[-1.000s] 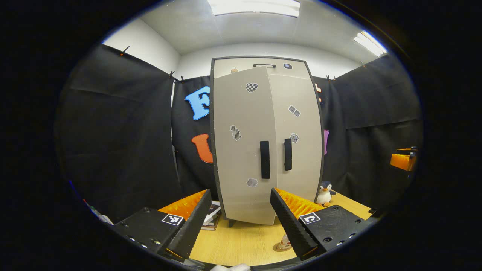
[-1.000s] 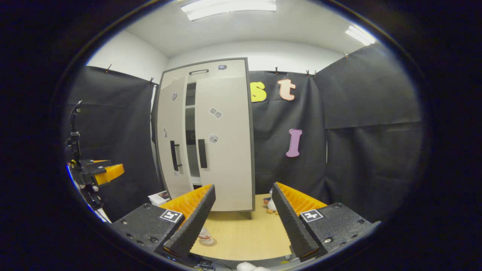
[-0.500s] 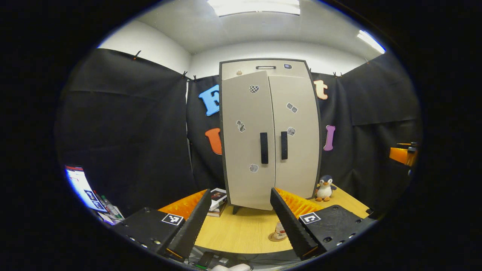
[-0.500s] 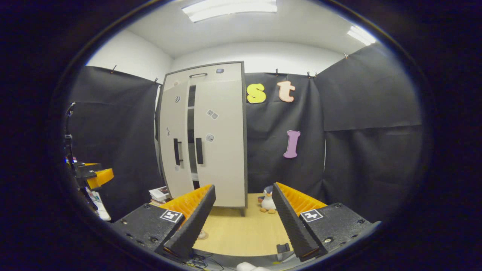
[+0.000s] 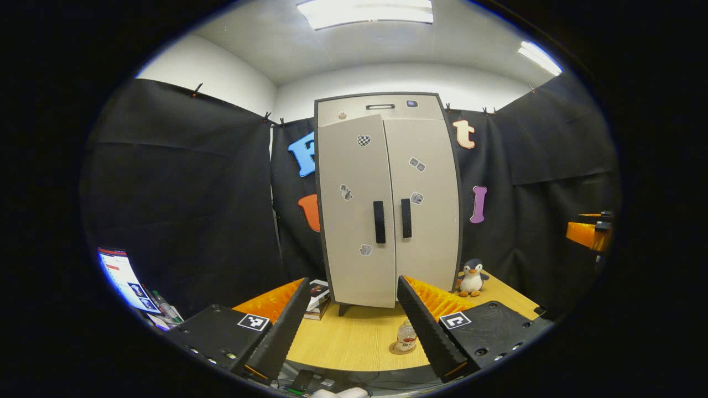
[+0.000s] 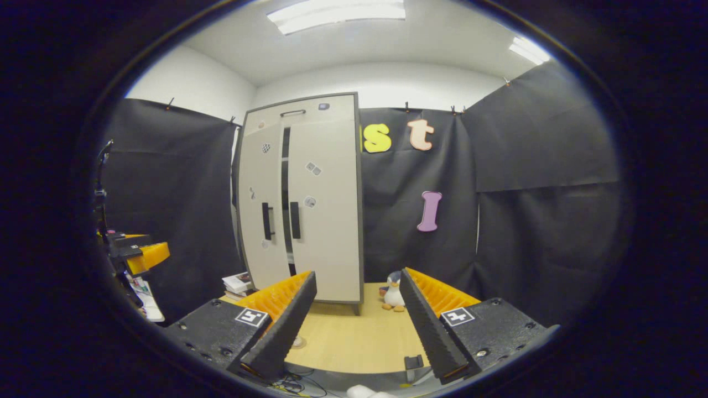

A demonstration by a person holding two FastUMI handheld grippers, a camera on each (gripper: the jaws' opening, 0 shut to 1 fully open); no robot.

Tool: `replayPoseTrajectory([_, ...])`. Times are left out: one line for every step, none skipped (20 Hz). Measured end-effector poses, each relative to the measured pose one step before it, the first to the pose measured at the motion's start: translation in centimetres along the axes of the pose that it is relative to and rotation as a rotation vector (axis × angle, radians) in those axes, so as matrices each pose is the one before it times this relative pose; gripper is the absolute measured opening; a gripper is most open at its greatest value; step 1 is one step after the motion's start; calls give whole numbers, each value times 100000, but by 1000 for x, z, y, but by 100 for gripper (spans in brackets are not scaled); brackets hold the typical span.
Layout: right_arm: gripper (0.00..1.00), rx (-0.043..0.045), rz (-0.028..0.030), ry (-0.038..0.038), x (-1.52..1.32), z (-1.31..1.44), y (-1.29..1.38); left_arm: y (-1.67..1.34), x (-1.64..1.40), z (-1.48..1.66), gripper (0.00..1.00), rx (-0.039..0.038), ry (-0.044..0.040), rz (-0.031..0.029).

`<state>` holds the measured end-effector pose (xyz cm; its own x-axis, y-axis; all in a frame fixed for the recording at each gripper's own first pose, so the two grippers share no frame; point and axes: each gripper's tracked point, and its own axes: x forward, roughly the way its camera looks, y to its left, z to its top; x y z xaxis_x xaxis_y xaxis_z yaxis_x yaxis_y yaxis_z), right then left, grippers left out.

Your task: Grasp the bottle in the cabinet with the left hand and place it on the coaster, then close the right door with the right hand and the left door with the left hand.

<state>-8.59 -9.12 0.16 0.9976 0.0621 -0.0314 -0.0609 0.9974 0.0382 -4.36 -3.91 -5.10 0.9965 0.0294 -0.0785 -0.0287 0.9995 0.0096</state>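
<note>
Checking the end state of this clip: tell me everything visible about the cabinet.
The cabinet is a tall, pale beige unit with a dark edge, standing upright on short legs on the wooden table against the black cloth wall. It has two doors, each with a vertical black handle near the centre seam and small stickers, plus a top panel with a handle. The left gripper view shows the doors meeting; the right gripper view shows a dark gap between them. Nothing grips it.

The right gripper (image 6: 354, 326) hangs with its fingers spread and nothing between them. Ahead stands the cabinet (image 6: 332, 221) on the table (image 6: 354, 342) — its left door (image 6: 260, 215) slightly ajar, a dark gap beside the right door (image 6: 326, 204). A toy penguin (image 6: 393, 292) sits beside the cabinet.
</note>
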Motion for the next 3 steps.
replayPoseTrajectory([99, 172, 202, -223, -57, 9, 193, -38, -69, -18, 96, 179, 191, -74])
replayPoseTrajectory([99, 102, 162, -294, 27, 59, 179, 50, 66, 20, 96, 165, -130, 37])
replayPoseTrajectory([99, 92, -94, -168, 1, 7, 134, 30, -59, 116, 96, 192, -240, 10])
